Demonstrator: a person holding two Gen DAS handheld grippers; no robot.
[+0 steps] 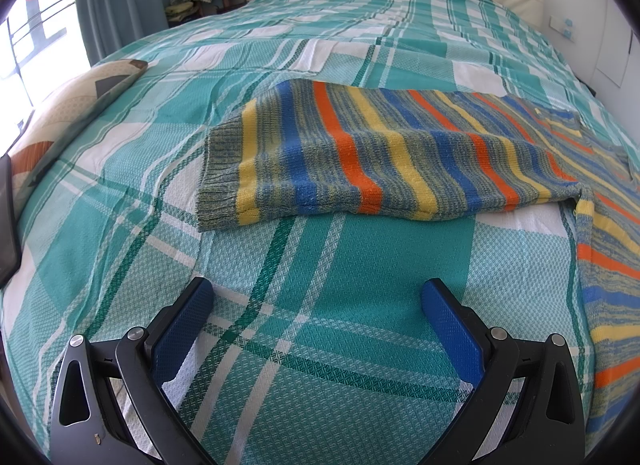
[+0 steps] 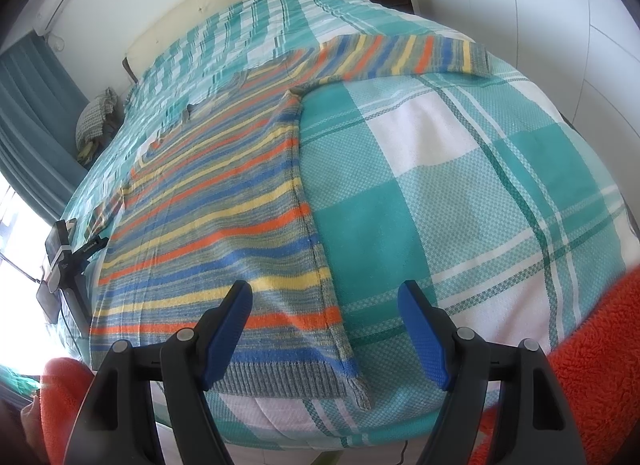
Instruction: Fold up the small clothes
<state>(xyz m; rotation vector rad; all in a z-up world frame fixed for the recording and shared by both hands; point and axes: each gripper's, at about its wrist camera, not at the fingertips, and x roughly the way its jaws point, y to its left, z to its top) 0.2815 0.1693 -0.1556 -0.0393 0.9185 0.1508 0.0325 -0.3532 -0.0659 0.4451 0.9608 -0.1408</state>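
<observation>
While the striped knit sweater (image 2: 224, 205) lies spread flat and unfolded on the teal plaid bedspread (image 2: 440, 169), we judge the folding not yet begun. Both sleeves lie stretched outward; the left one (image 1: 360, 153) crosses the left wrist view just ahead of the tool. Our left gripper (image 1: 316, 301) hovers over bare bedspread with its jaws spread and nothing between them. Our right gripper (image 2: 324, 305) is likewise spread and empty, poised above the sweater's lower right corner by the ribbed hem (image 2: 280, 379). We judge the next move calls for pinching a sleeve cuff (image 1: 216, 177) or side edge and carrying it across the body.
</observation>
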